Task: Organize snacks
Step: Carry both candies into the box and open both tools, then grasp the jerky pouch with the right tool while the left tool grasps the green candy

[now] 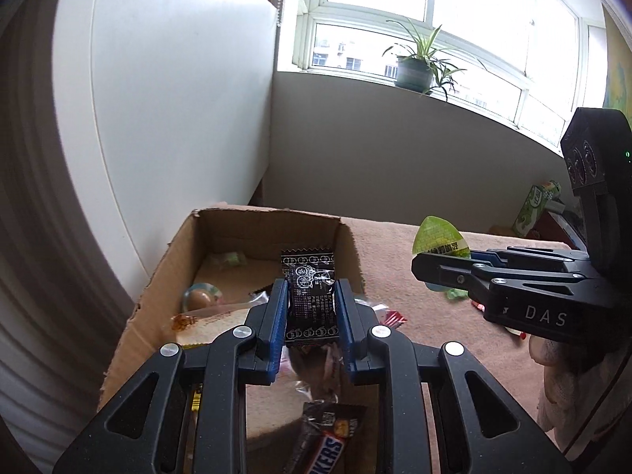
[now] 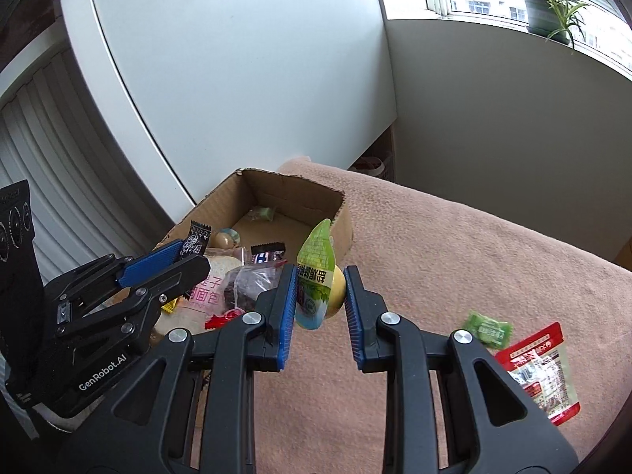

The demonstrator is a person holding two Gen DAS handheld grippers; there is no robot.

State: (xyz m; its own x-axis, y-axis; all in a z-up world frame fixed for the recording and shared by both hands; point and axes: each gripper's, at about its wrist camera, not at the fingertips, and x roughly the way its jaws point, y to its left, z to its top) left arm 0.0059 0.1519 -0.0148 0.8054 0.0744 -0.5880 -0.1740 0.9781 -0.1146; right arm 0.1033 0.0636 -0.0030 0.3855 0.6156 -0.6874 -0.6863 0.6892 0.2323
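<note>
My left gripper (image 1: 311, 306) is shut on a black snack packet (image 1: 310, 296) and holds it above the near right part of an open cardboard box (image 1: 158, 276). The packet also shows in the right wrist view (image 2: 195, 239). My right gripper (image 2: 320, 296) is shut on a jelly cup with a green lid (image 2: 318, 284), held above the pink cloth just right of the cardboard box (image 2: 343, 229); the cup also shows in the left wrist view (image 1: 440, 237). The box holds several snacks, among them a bread bag (image 2: 203, 296) and a round sweet (image 2: 227, 239).
A Snickers bar (image 1: 320, 442) lies below my left gripper. On the pink cloth (image 2: 474, 256) lie a green candy (image 2: 488, 328) and a red snack pouch (image 2: 539, 371). A white cabinet (image 2: 237, 59) stands behind the box. A potted plant (image 1: 414, 67) is on the windowsill.
</note>
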